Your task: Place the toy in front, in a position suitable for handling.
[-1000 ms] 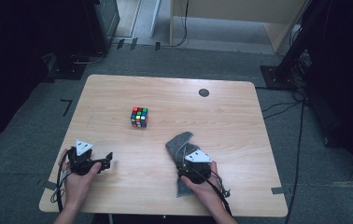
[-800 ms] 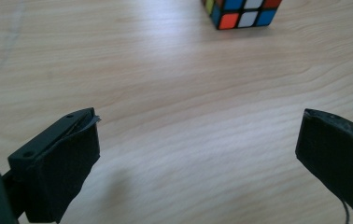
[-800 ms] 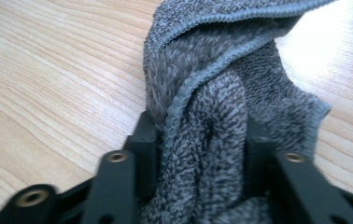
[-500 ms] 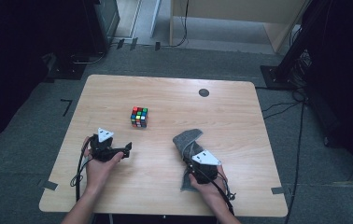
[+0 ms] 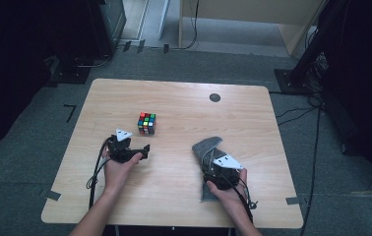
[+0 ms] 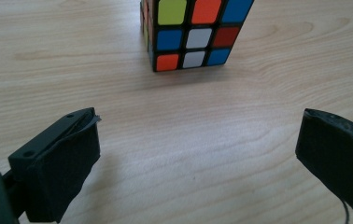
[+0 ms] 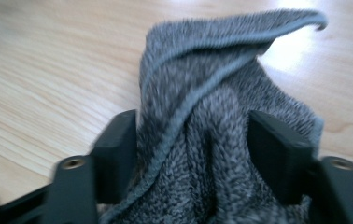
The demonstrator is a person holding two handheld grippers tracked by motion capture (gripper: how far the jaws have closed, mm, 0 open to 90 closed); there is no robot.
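So the left claw (image 5: 144,150) is sitting low over the wooden surface (image 5: 184,103) with its jaws spread wide and nothing between them. In the left gripper view the Rubik's cube (image 6: 193,32) is straight ahead of it, a bit of bare wood between the jaw tips and the cube, so near but not touching. From the high view the cube (image 5: 146,123) stands flat on the surface, up and a little to the right of that claw, roughly mid-surface on the left half. Over on the other side, the right claw (image 5: 208,160) is buried in a grey fuzzy cloth (image 5: 206,147). Its jaws have just been opening, and in the right gripper view the cloth (image 7: 207,121) is bunched up between them, with one fold standing up and curling over at the top. The fabric seems to fill the gap and brushes the left jaw, but I honestly can't tell whether the pads still pinch it or it's just sitting there loose. The cloth's lower end runs under the person's right hand (image 5: 228,189), toward the near edge of the surface. Cube and cloth are well apart.
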